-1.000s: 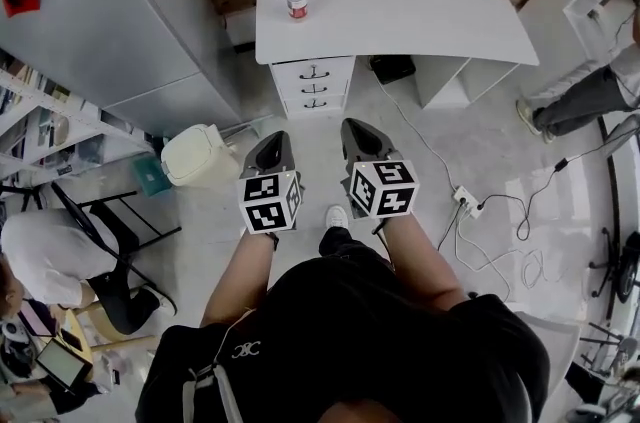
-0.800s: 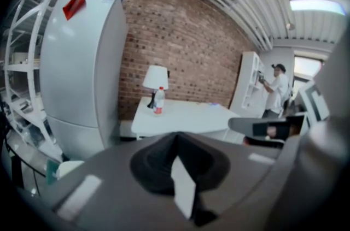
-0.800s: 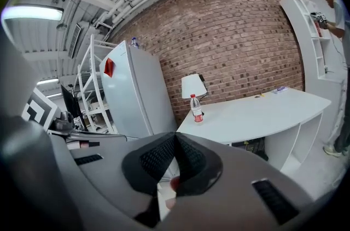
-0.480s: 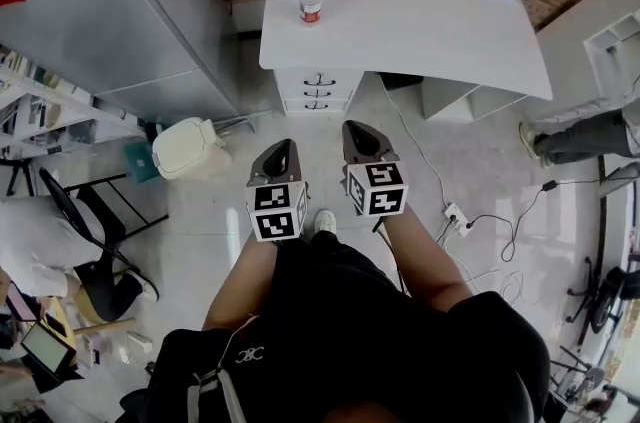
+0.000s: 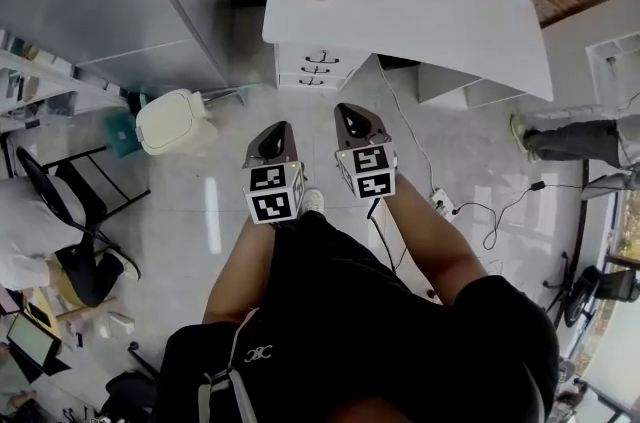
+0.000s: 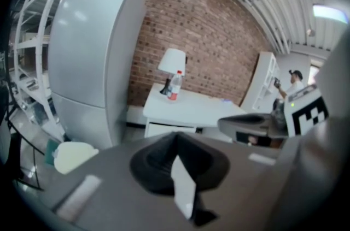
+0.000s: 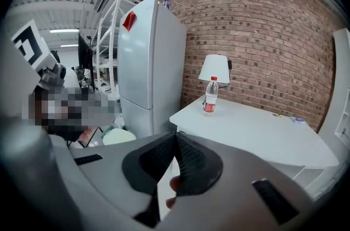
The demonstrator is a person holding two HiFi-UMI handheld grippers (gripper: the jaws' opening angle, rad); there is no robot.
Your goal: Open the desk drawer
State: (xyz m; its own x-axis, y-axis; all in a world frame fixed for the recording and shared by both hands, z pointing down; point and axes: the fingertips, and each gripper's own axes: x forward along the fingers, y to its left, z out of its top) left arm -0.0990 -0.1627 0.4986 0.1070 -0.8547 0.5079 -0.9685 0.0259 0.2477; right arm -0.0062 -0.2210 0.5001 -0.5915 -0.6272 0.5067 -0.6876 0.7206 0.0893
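In the head view the left tool and right tool are hovering well short of the drawer stack ahead under the table, while the left gripper view and then the right gripper view are showing jaws pressed together on nothing, so one tool is needing to open before closing on the top drawer's handle.

The person is wearing a black short-sleeved top bearing a small white logo on its left side, with a grey strap running beside it, and 1 white shoe is showing. The left gripper and right gripper are showing grey moulded shells and black textured pads, each carrying a cube with black-and-white square markers.
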